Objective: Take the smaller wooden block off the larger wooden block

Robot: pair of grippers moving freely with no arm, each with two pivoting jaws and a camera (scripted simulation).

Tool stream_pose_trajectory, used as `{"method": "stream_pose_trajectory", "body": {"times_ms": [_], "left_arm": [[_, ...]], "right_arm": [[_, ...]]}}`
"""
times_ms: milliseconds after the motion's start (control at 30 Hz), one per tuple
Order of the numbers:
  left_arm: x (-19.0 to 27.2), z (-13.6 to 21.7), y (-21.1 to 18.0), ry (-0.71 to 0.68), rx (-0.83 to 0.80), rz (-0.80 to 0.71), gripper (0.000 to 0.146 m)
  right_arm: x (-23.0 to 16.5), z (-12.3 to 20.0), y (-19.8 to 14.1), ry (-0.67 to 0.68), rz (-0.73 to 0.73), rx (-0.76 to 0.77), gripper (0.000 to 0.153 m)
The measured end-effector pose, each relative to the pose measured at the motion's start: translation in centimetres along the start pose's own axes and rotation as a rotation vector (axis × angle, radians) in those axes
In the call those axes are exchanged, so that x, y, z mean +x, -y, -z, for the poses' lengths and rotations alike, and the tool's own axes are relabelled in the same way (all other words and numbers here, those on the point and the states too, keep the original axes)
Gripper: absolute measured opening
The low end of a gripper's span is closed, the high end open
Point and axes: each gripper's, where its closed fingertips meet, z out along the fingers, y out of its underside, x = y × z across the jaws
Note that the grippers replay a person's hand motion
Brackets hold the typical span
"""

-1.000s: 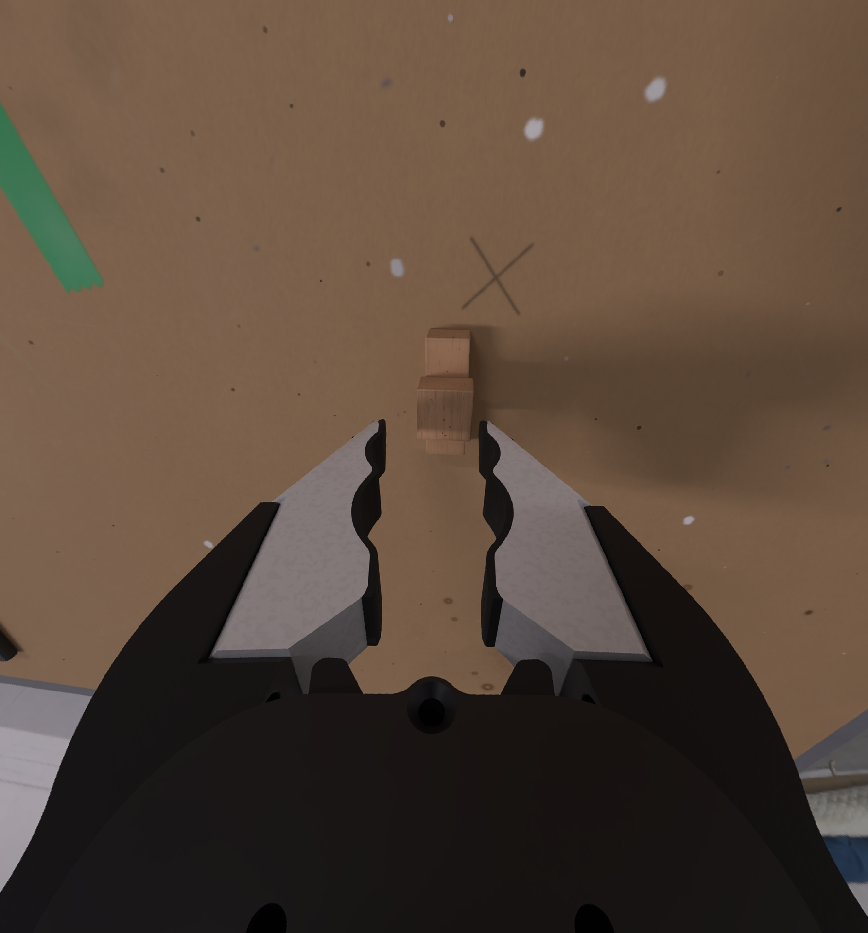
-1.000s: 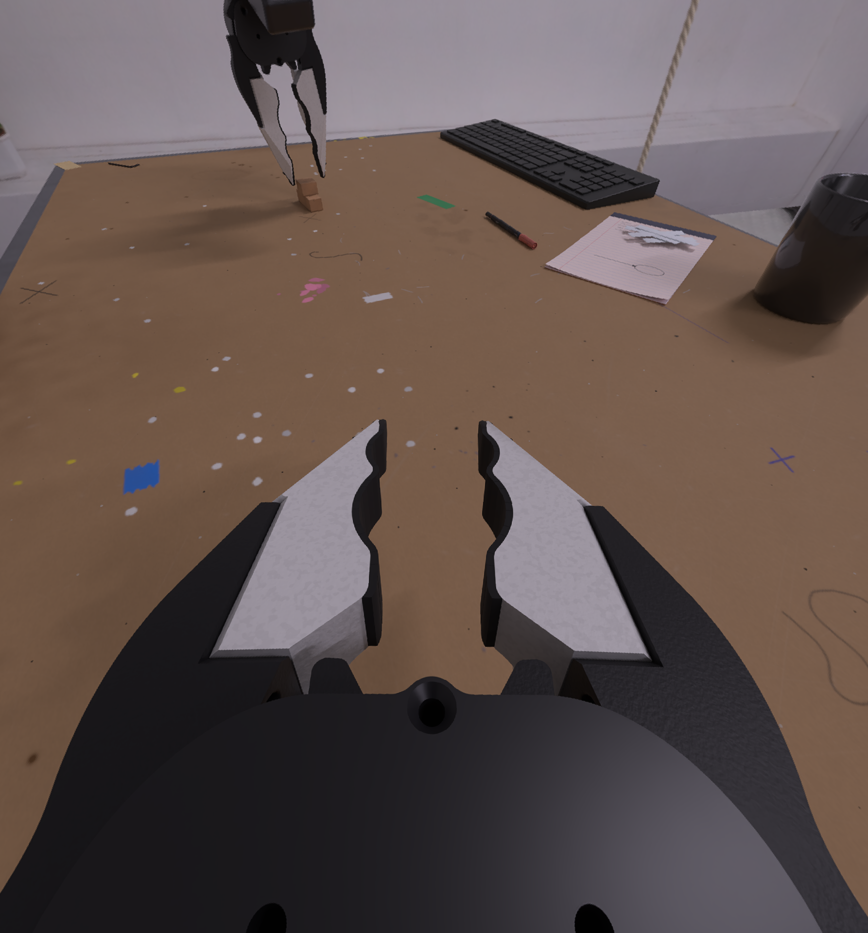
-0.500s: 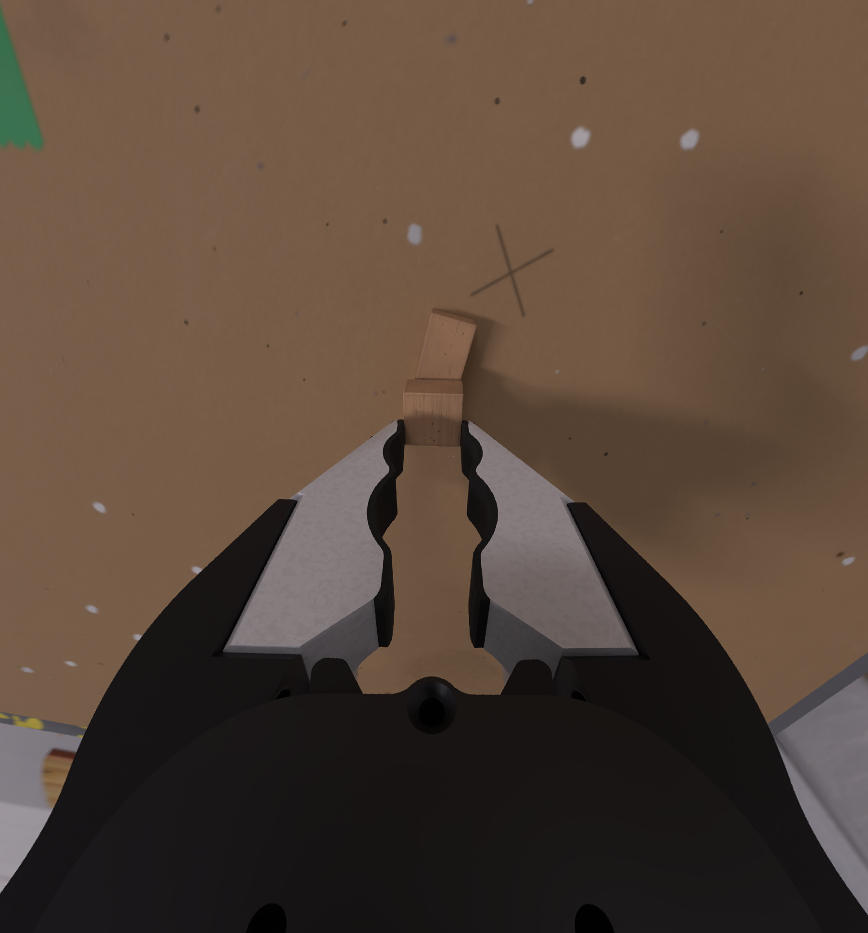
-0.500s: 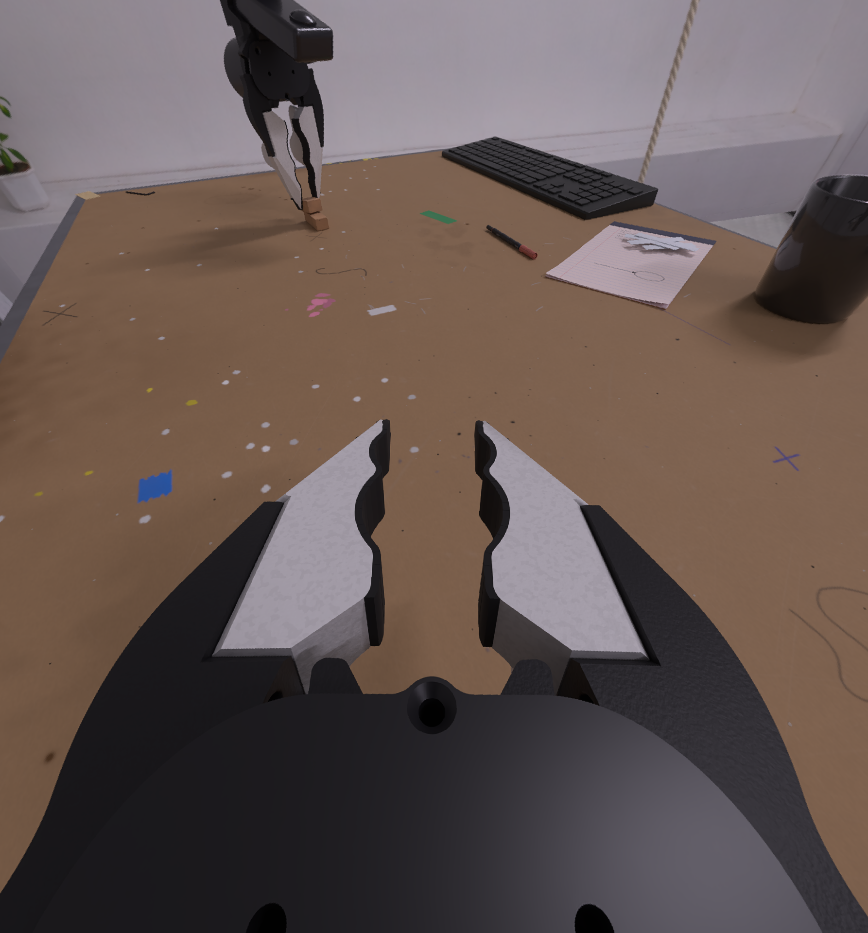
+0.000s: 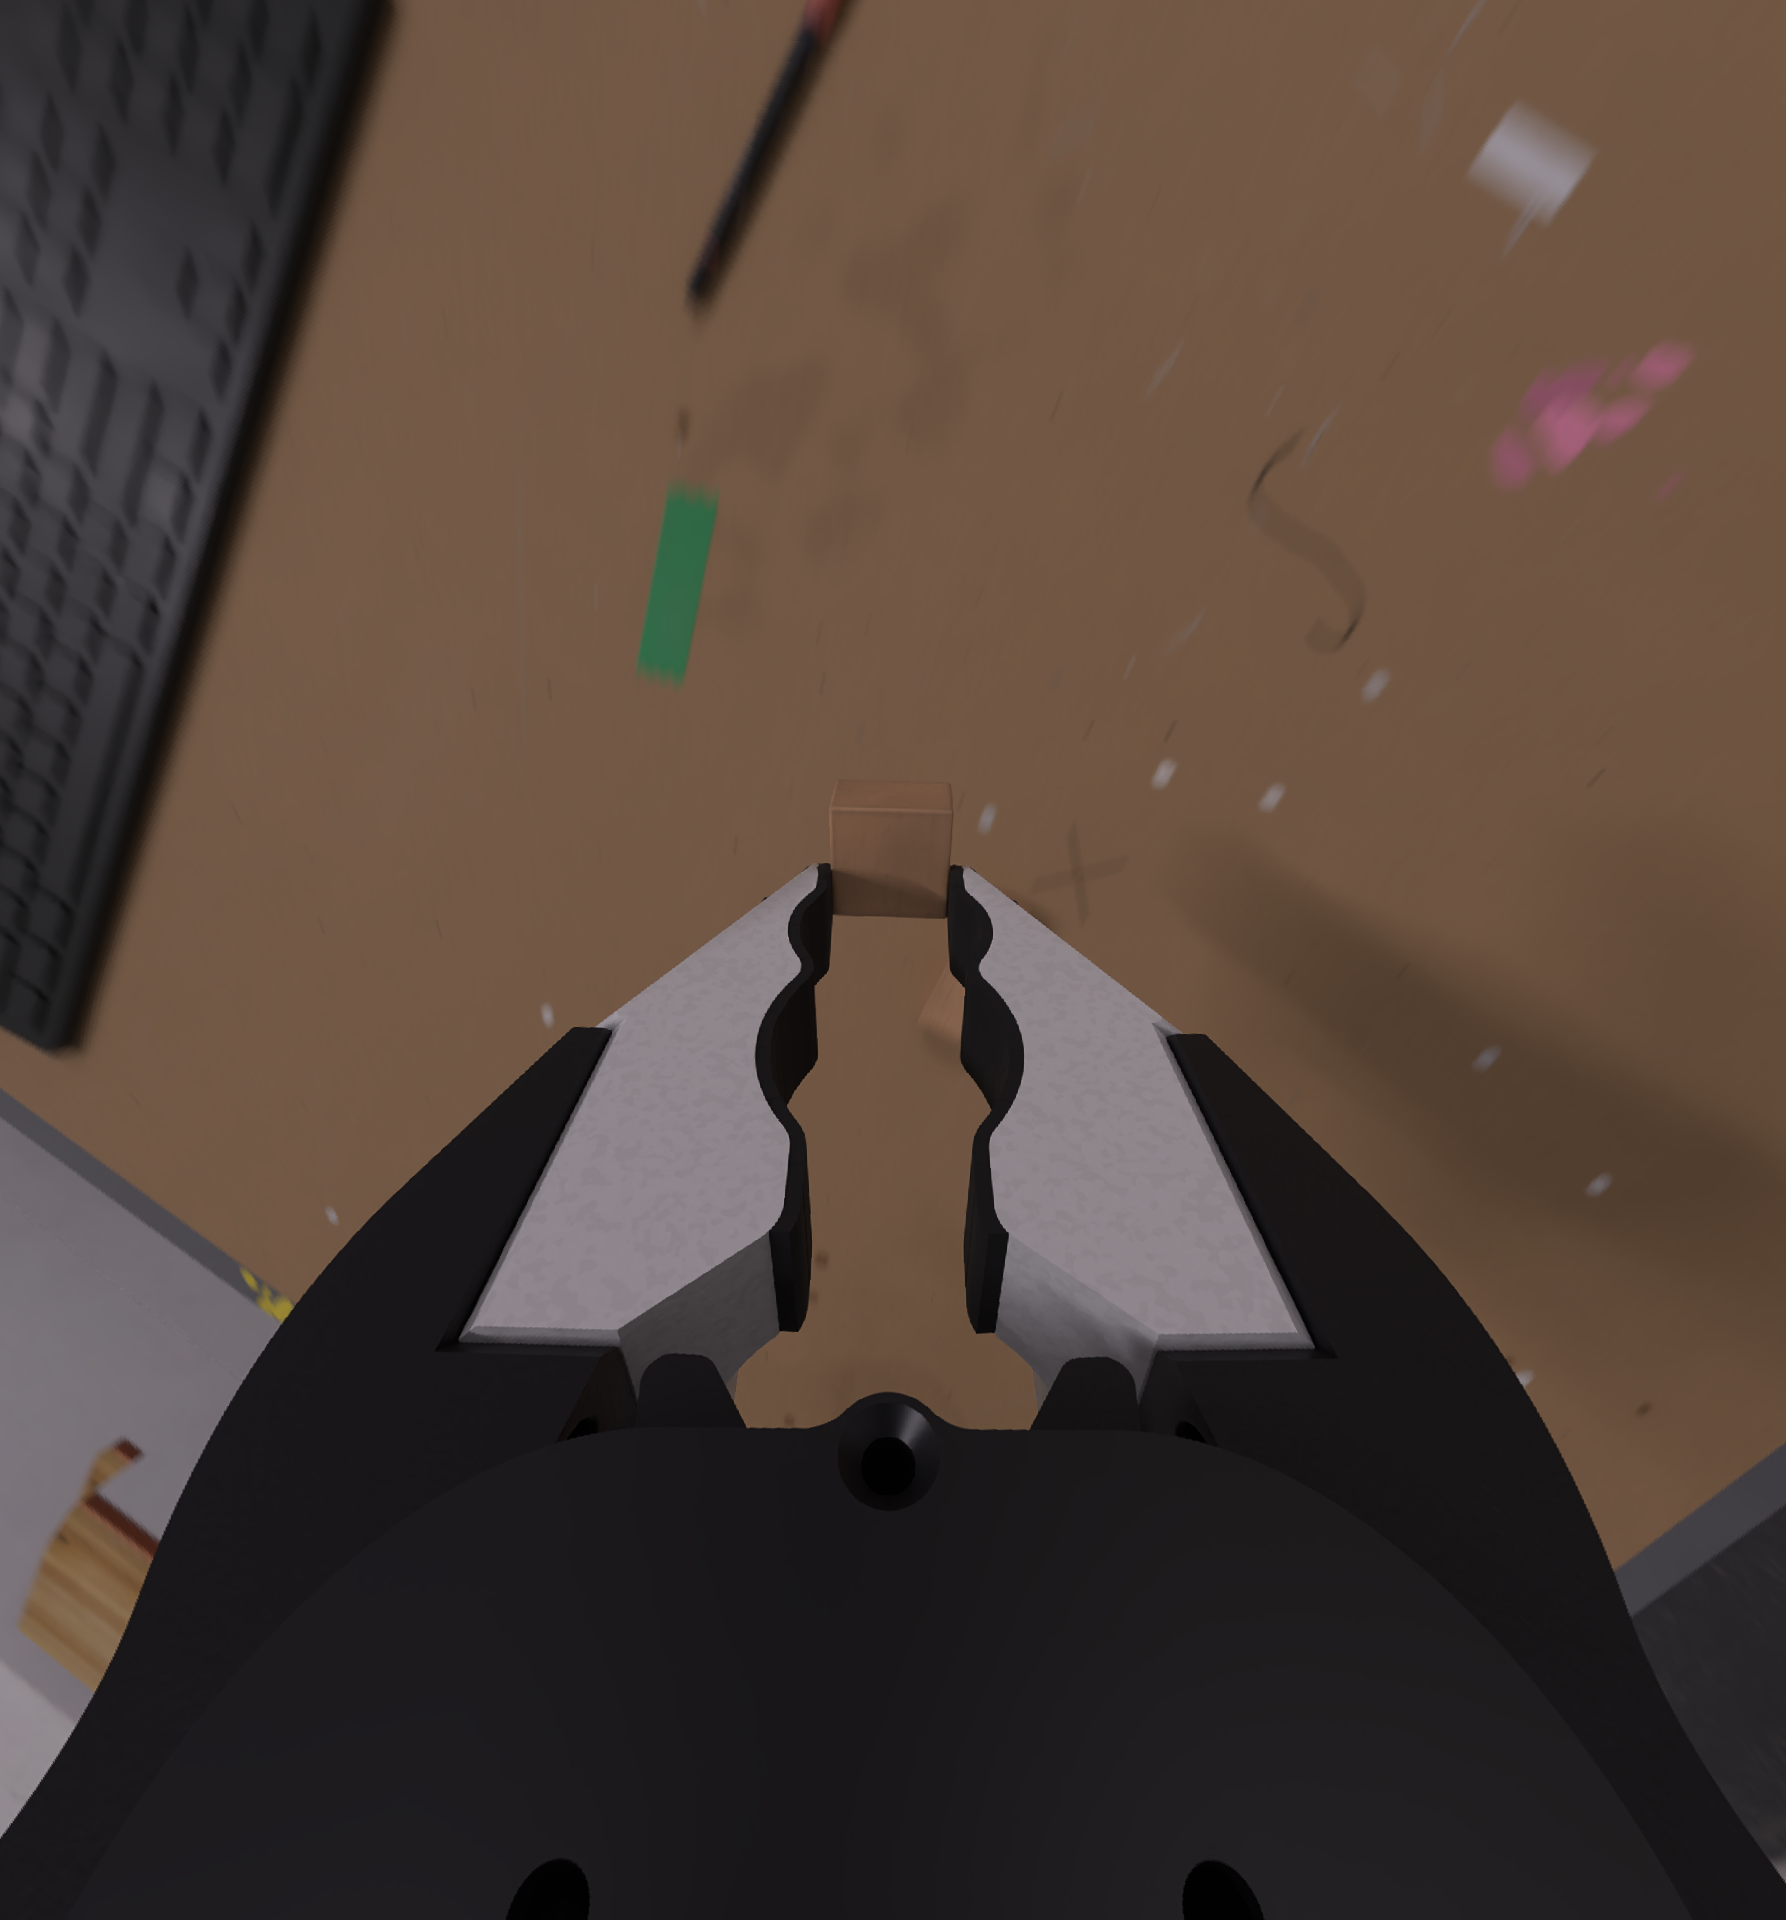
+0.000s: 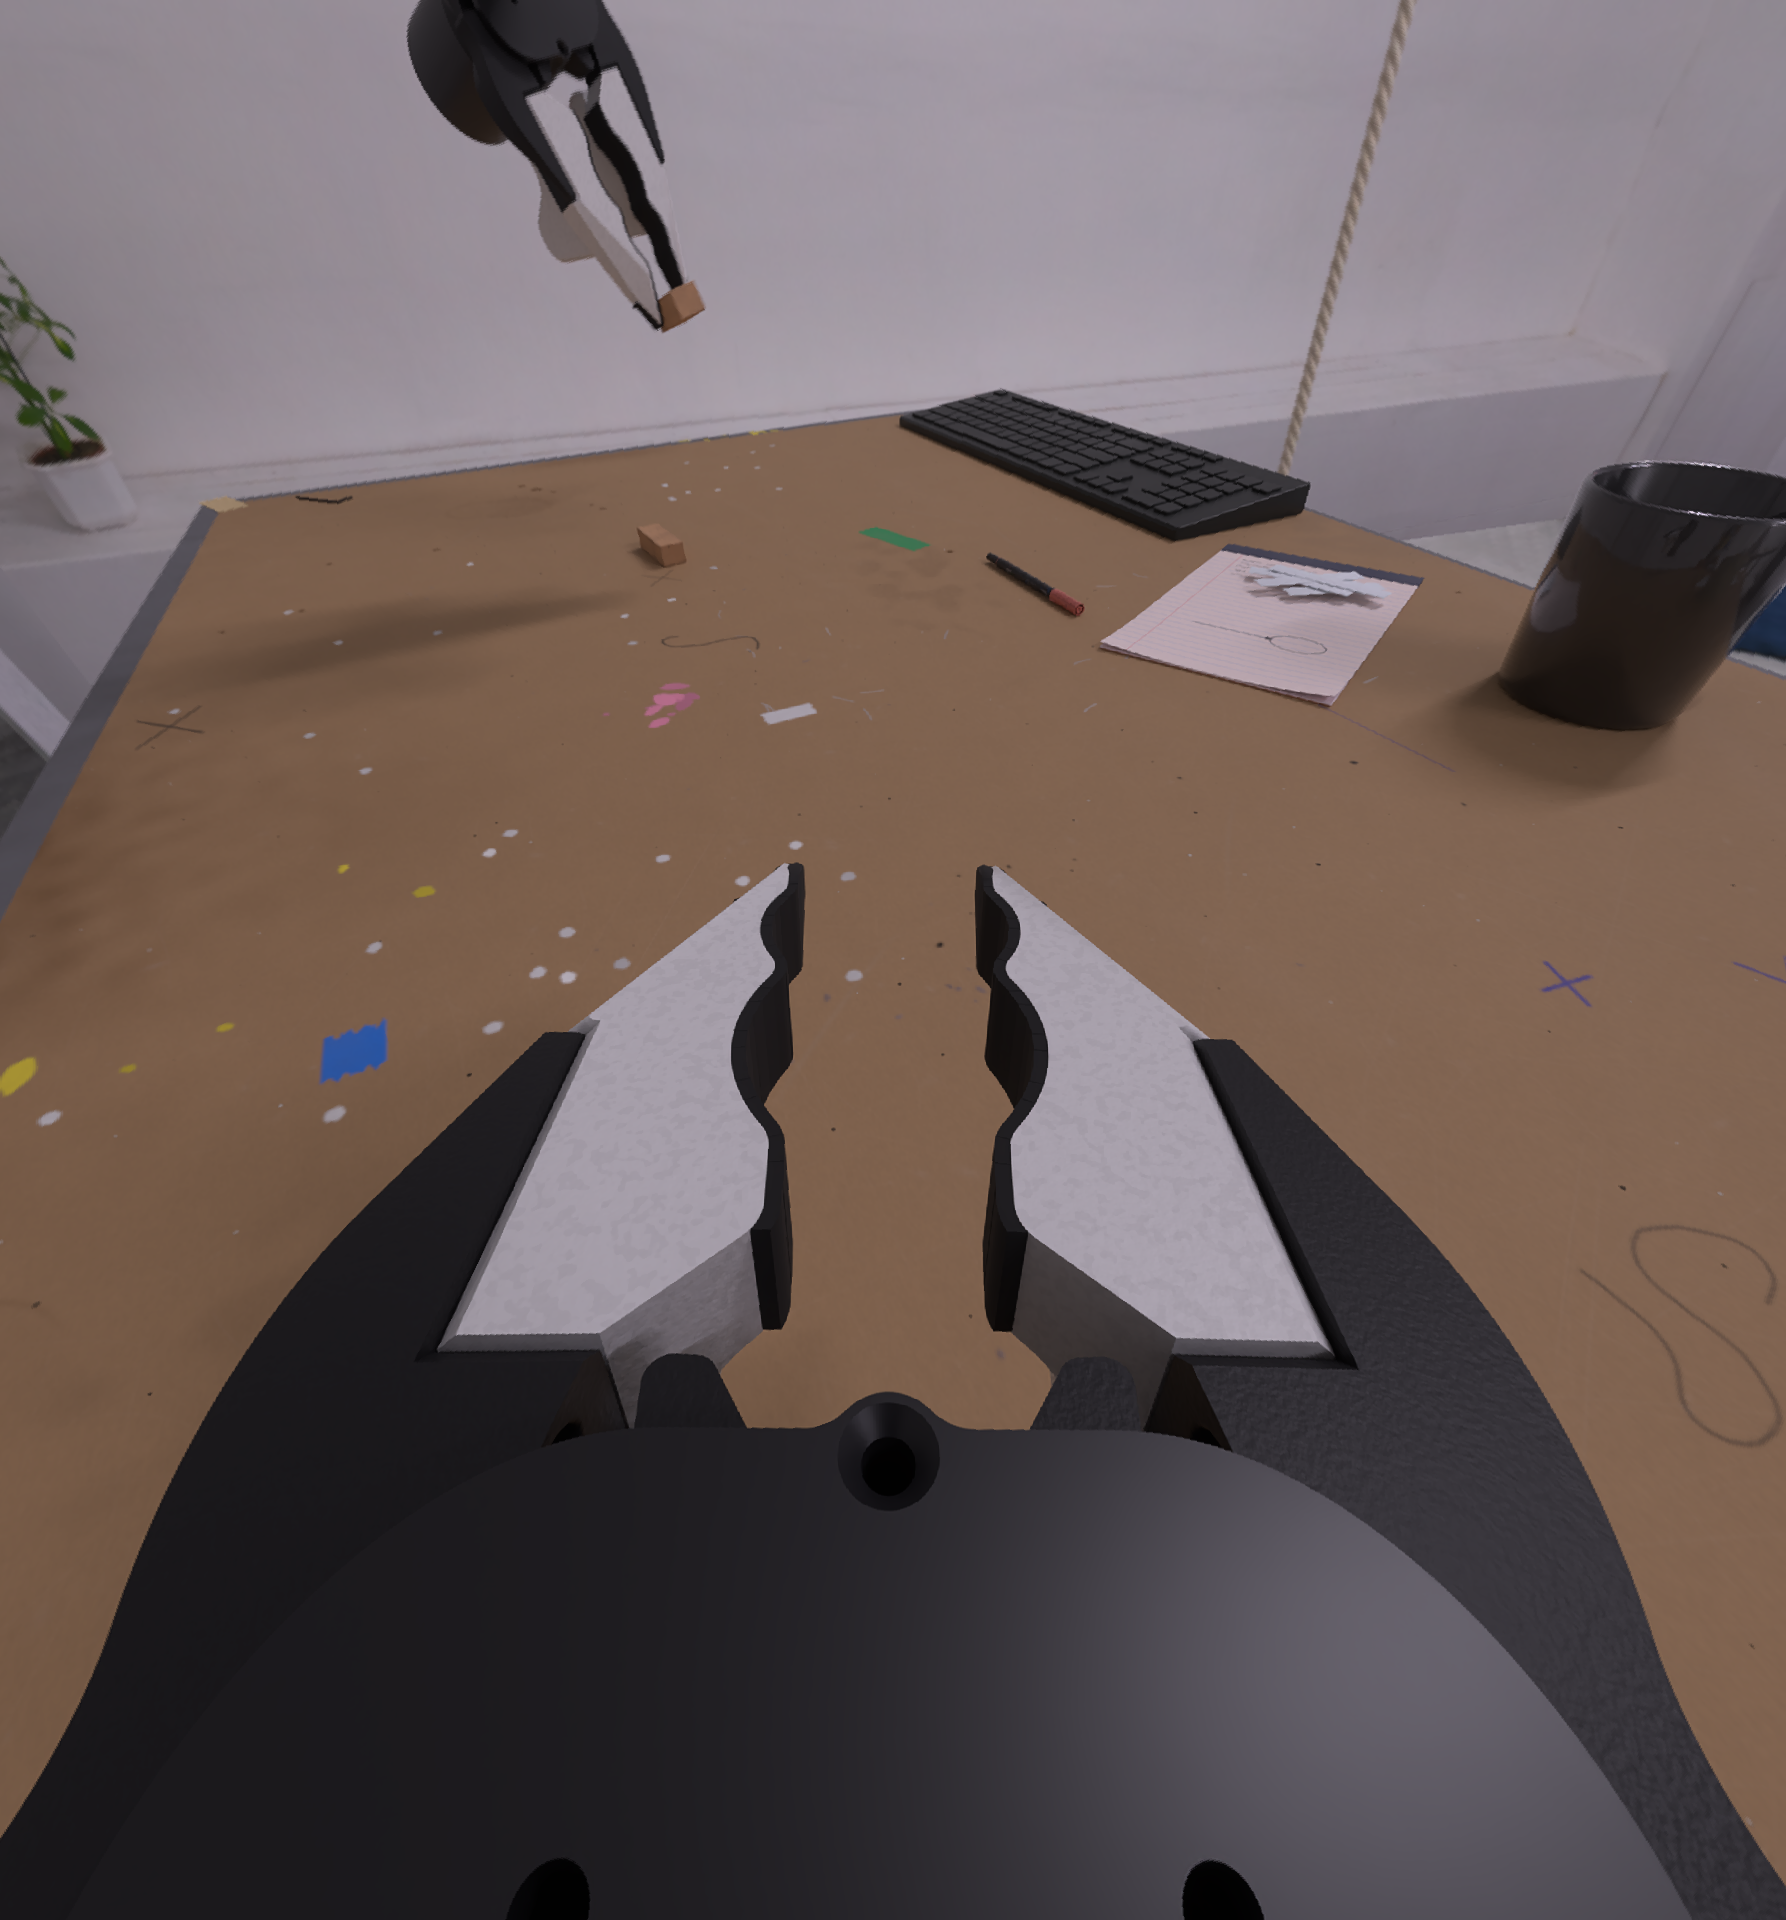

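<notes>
left wrist view: left gripper point(image 5: 889, 883) clamped on the smaller wooden block point(image 5: 890, 847), block pinched between the jaw tips and held high above the brown counter point(image 5: 453, 831). larger wooden block point(image 5: 939, 1013) glimpsed between the fingers, lying on the counter below. blurred keyboard point(image 5: 68, 468), pen point(image 5: 754, 156) and green tape strip point(image 5: 677, 582) further off. right wrist view: right gripper point(image 6: 889, 883) low over the counter with jaws parted, nothing between them. larger wooden block point(image 6: 660, 544) alone on the counter at the far side, well apart from the lifted smaller block point(image 6: 681, 305). black cup point(image 6: 1658, 592) and notepad point(image 6: 1263, 623) to the right.
</notes>
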Motion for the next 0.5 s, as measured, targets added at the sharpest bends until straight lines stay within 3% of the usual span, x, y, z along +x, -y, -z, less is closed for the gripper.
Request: {"method": "stream_pose_trajectory", "body": {"times_ms": [133,300,400,500], "left_arm": [[5.0,-0.4,9.8,-0.003,0.076,-0.066,0.021],[15.4,-7.0,21.2,-0.174,0.183,-0.118,0.021],[20.9,-11.7,25.6,-0.264,0.193,-0.124,0.021],[24.6,-15.9,27.4,-0.295,0.125,-0.137,0.021]], "right_arm": [[0.3,0.3,0.1,-0.002,-0.012,0.011,0.033],[0.6,0.6,-0.4,-0.006,-0.004,-0.003,0.033],[0.8,0.7,-1.2,-0.006,-0.002,-0.034,0.033],[1.1,0.9,-2.2,-0.008,0.001,-0.083,0.033]]}}
